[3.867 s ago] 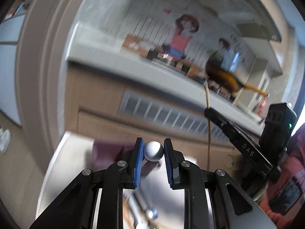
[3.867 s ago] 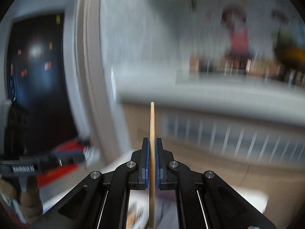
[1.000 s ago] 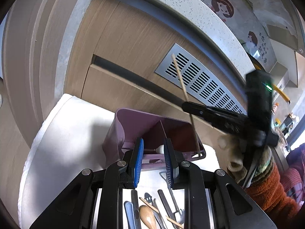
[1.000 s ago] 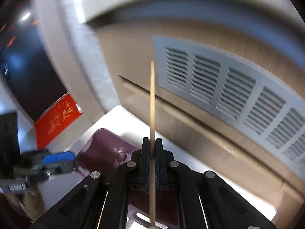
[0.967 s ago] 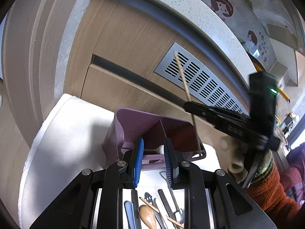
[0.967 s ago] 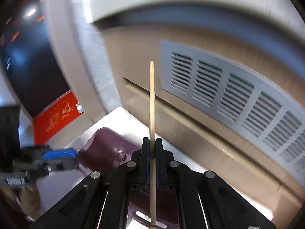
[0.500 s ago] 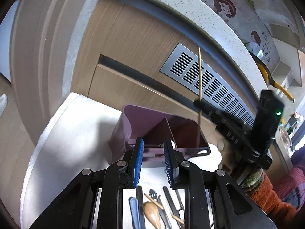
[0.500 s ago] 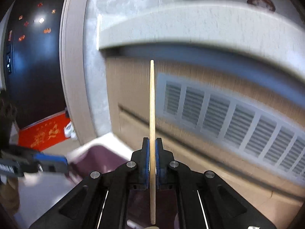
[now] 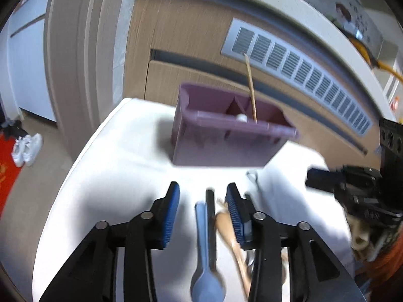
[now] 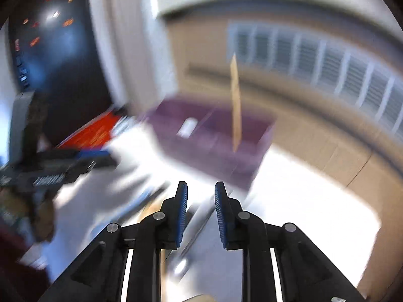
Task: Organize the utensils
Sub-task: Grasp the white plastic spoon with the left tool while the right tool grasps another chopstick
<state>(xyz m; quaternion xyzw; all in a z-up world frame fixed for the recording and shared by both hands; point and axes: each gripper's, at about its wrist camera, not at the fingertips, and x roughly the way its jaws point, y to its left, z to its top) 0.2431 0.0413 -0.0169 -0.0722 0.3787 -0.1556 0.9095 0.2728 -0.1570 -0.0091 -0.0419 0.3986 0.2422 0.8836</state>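
Observation:
A purple utensil holder (image 9: 226,138) with dividers stands on the white table (image 9: 113,176). A wooden chopstick (image 9: 250,88) stands upright in its right compartment, beside a round white utensil end (image 9: 242,117). The holder (image 10: 214,136) and chopstick (image 10: 235,100) show blurred in the right wrist view. My left gripper (image 9: 202,214) is open and empty above a blue spoon (image 9: 205,251), a black handle (image 9: 210,201) and a wooden spoon (image 9: 228,229) lying on the table. My right gripper (image 10: 200,214) is open and empty, back from the holder.
A wooden cabinet front with a grey vent grille (image 9: 297,68) rises right behind the table. The right gripper and the holding hand (image 9: 352,188) show at the right of the left wrist view. More utensils (image 10: 151,201) lie blurred below the right gripper.
Both grippers let go and opened. The chopstick now stands in the holder and the white-ended utensil sits inside it. Both grippers have pulled back from the holder, towards the utensils on the table.

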